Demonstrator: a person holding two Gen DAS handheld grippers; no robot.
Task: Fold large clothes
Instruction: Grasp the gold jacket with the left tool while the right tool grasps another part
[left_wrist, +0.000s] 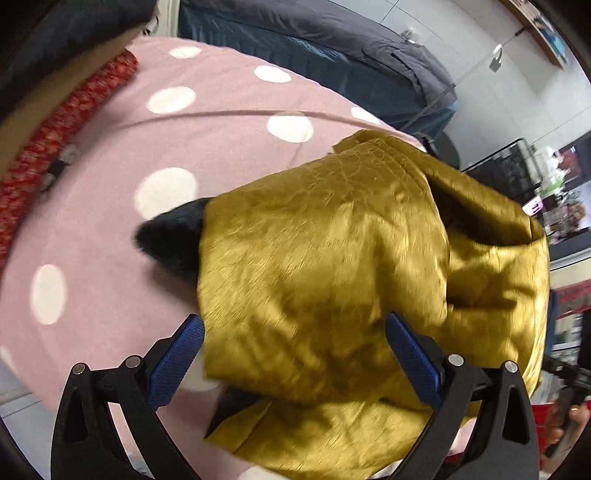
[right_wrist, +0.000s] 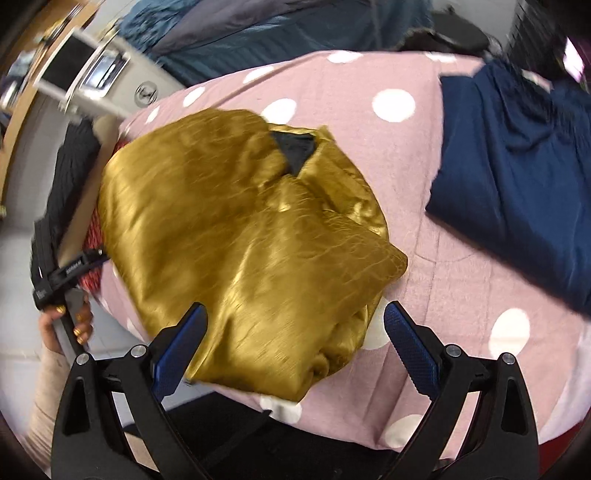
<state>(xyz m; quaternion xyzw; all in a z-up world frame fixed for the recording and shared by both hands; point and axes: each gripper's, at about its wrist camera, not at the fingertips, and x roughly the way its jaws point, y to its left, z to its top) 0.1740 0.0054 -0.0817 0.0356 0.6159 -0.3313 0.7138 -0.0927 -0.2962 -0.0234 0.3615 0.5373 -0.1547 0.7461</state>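
Note:
A shiny gold garment with a black lining lies folded into a thick bundle on a pink sheet with white dots. My left gripper is open, its blue pads wide apart just above the bundle's near edge, holding nothing. In the right wrist view the same gold garment sits at the front left of the pink sheet, a black lining patch showing at its top. My right gripper is open over the bundle's near corner, gripping nothing.
A folded dark blue garment lies on the sheet at the right. A red patterned cloth runs along the sheet's left edge. Dark blue bedding lies beyond. A hand holding the other gripper shows at the left.

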